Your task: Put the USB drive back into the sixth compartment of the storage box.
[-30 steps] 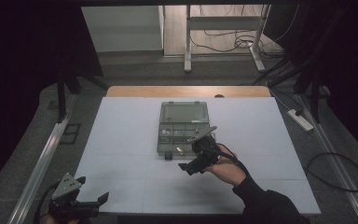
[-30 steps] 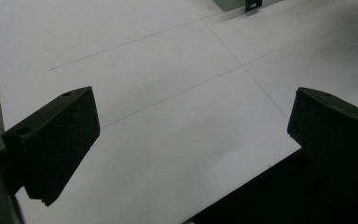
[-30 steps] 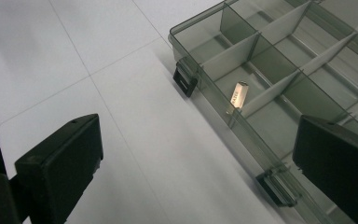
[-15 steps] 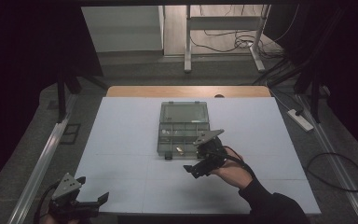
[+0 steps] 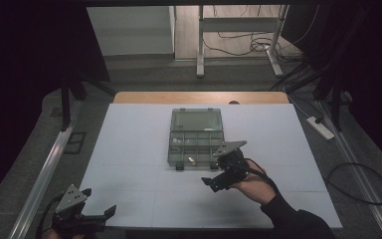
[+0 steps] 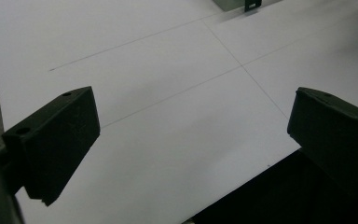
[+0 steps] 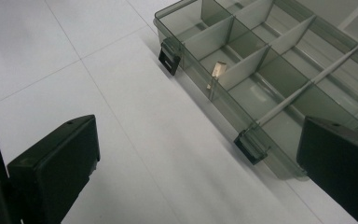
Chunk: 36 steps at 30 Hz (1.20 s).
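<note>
A smoky clear compartment box [image 5: 196, 147] lies open at the table's middle, its lid [image 5: 197, 119] folded back. My right gripper [image 5: 213, 183], held in a hand, hovers just off the box's near right corner, open and holding nothing. In the right gripper view the right gripper [image 7: 196, 158] has its jaws wide apart over the white table, with the box [image 7: 261, 60] ahead. One compartment holds a small metal piece [image 7: 218, 70]. My left gripper [image 5: 99, 201] rests at the table's near left corner, and in the left gripper view it [image 6: 191, 140] is open and holds nothing.
Two black latches [image 7: 169, 58] [image 7: 249, 148] hang from the box's front wall. The white table [image 5: 129, 149] has a wooden strip at its far edge. A power strip [image 5: 320, 127] and cables lie on the floor to the right. The table's near edge [image 6: 242, 182] runs under the left jaws.
My right gripper has drifted a little to the right and toward the near edge, away from the box front. The left gripper has stayed put.
</note>
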Available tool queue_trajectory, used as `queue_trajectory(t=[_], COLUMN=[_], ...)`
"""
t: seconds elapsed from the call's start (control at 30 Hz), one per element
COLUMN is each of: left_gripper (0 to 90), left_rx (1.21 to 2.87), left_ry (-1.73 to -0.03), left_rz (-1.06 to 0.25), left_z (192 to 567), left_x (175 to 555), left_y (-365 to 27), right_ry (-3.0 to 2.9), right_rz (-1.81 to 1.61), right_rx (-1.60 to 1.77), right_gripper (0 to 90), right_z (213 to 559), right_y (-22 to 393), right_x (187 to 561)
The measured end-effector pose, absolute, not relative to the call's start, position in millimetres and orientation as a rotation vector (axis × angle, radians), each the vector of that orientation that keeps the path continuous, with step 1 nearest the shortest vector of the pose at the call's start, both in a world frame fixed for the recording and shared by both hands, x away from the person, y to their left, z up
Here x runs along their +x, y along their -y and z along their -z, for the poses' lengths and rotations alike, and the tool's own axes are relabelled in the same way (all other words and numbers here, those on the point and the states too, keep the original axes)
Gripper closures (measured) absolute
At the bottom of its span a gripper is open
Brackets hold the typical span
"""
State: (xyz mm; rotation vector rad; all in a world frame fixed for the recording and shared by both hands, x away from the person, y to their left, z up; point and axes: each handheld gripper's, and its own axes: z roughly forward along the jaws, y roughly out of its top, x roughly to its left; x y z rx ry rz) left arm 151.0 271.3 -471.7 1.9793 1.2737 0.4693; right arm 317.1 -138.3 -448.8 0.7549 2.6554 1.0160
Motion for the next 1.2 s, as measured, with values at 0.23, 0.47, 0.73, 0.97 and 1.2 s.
queue_trajectory(t=[0.23, 0.47, 0.73, 0.97, 1.2], left_gripper=[2.2, 2.2, 2.2, 2.2, 2.3], left_rx=[1.979, 1.979, 1.981, 1.983, 1.983], left_ry=[-1.272, -1.272, -1.270, -1.271, -1.271], left_rz=[-0.467, -0.467, -0.468, -0.469, -0.469], left_z=[472, 472, 472, 472, 472], left_x=[151, 151, 151, 151, 151], left_y=[-271, -271, -271, -271, -271], right_ry=[-2.648, -2.640, -2.627, -2.613, -2.602], right_rz=[-1.019, -1.027, -1.017, -1.011, -1.010], right_rx=[0.771, 0.792, 0.809, 0.827, 0.842], right_gripper=[0.1, 0.1, 0.2, 0.2, 0.2], right_z=[449, 449, 450, 450, 449], right_y=[145, 153, 165, 173, 182], right_x=[313, 308, 306, 304, 299])
